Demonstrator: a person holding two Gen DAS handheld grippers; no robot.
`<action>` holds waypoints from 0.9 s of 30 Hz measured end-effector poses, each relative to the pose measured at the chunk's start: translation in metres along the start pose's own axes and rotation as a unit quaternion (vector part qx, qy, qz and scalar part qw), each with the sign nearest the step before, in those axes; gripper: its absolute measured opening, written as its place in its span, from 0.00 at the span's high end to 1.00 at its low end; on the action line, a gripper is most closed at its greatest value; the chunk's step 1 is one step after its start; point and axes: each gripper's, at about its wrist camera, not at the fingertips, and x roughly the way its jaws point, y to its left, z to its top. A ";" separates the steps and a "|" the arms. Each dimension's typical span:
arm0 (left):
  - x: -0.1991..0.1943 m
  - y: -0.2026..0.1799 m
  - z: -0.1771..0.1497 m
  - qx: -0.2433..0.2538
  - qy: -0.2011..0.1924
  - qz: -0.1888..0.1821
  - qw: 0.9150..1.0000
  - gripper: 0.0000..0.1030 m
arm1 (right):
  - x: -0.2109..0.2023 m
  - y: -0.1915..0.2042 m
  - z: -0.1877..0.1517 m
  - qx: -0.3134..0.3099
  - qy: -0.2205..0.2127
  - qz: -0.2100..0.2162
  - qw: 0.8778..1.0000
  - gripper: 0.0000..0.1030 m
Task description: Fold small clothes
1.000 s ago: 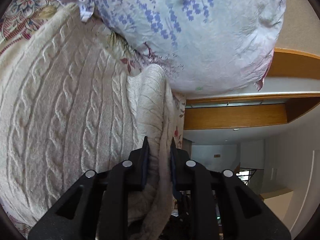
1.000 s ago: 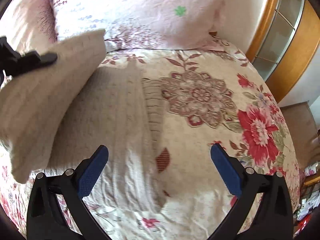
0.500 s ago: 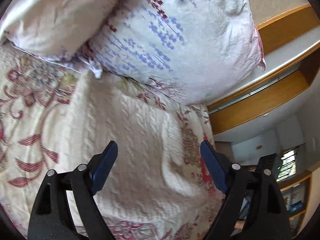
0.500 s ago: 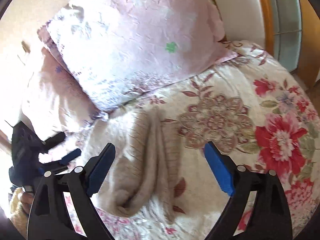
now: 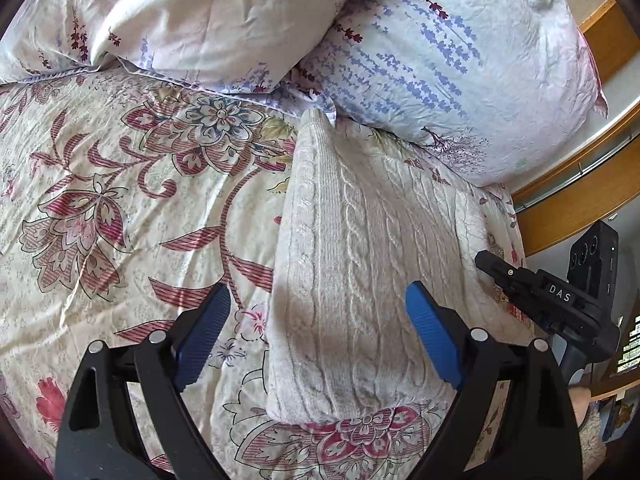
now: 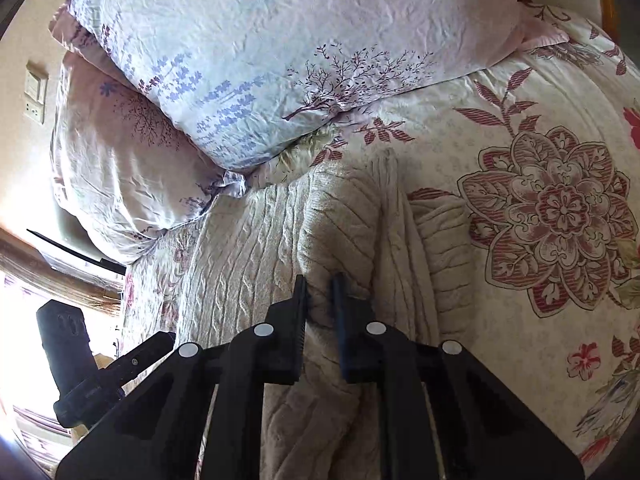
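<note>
A cream cable-knit sweater (image 5: 360,264) lies folded in a long strip on the floral bedspread (image 5: 120,208), its far end touching the pillows. My left gripper (image 5: 318,336) is open and empty, its blue pads astride the sweater's near end, above it. My right gripper (image 6: 320,300) is shut on a fold of the sweater (image 6: 256,248) at its edge. The right gripper also shows at the sweater's right edge in the left wrist view (image 5: 486,260).
Two floral pillows (image 5: 440,40) (image 5: 192,16) lie at the head of the bed, right behind the sweater. A wooden headboard (image 5: 580,208) runs on the right. The left gripper's body (image 6: 80,364) shows at the lower left of the right wrist view.
My left gripper let go of the sweater, opened and drew back. My right gripper came down from open and closed on the sweater's edge.
</note>
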 end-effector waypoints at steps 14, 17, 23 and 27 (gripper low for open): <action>-0.001 -0.048 -0.016 0.145 -0.040 0.131 0.980 0.02 | 0.001 0.002 -0.002 -0.007 0.000 -0.030 1.000 0.84; 0.001 -0.050 -0.019 0.150 -0.037 0.132 0.979 0.02 | 0.004 0.004 -0.003 -0.014 0.009 -0.029 0.999 0.85; 0.000 -0.050 -0.019 0.147 -0.037 0.132 0.980 0.02 | -0.026 -0.014 0.003 0.048 -0.047 0.018 0.998 0.93; -0.002 -0.050 -0.019 0.147 -0.038 0.124 0.981 0.02 | -0.055 -0.025 0.009 0.066 -0.093 0.010 0.993 0.94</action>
